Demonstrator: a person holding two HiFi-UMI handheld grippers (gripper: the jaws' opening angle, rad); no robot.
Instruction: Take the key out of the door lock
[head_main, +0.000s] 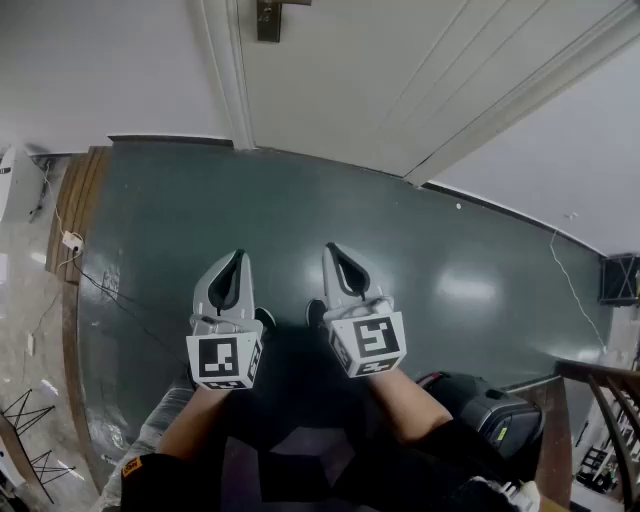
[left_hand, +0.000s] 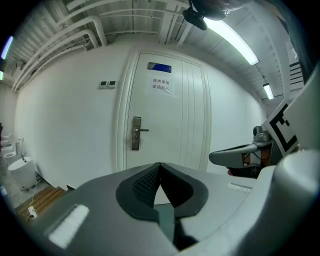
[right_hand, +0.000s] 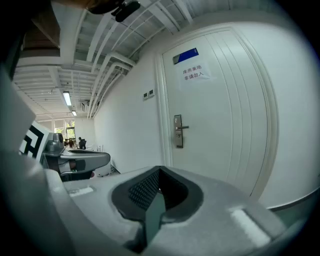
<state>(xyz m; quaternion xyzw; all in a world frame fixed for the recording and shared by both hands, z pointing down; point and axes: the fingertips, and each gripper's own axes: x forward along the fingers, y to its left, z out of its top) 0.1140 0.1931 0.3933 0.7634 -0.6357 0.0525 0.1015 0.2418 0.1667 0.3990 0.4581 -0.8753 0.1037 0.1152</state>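
The white door (head_main: 400, 70) stands closed ahead of me, some way off. Its metal lock plate with a lever handle (head_main: 268, 18) shows at the top of the head view, and again as the lock plate (left_hand: 136, 133) and the lock plate (right_hand: 177, 131) in the gripper views. A key is too small to make out. My left gripper (head_main: 238, 255) and right gripper (head_main: 332, 247) hang side by side over the green floor, both pointing at the door. Left gripper (left_hand: 160, 165) and right gripper (right_hand: 160, 169) have their jaws together with nothing between them.
The dark green floor (head_main: 300, 220) stretches to the door. A wooden strip with a socket and cable (head_main: 72, 240) runs along the left. A stair rail (head_main: 600, 400) and a black bag (head_main: 490, 410) are at the right. A paper sign (left_hand: 161, 86) hangs on the door.
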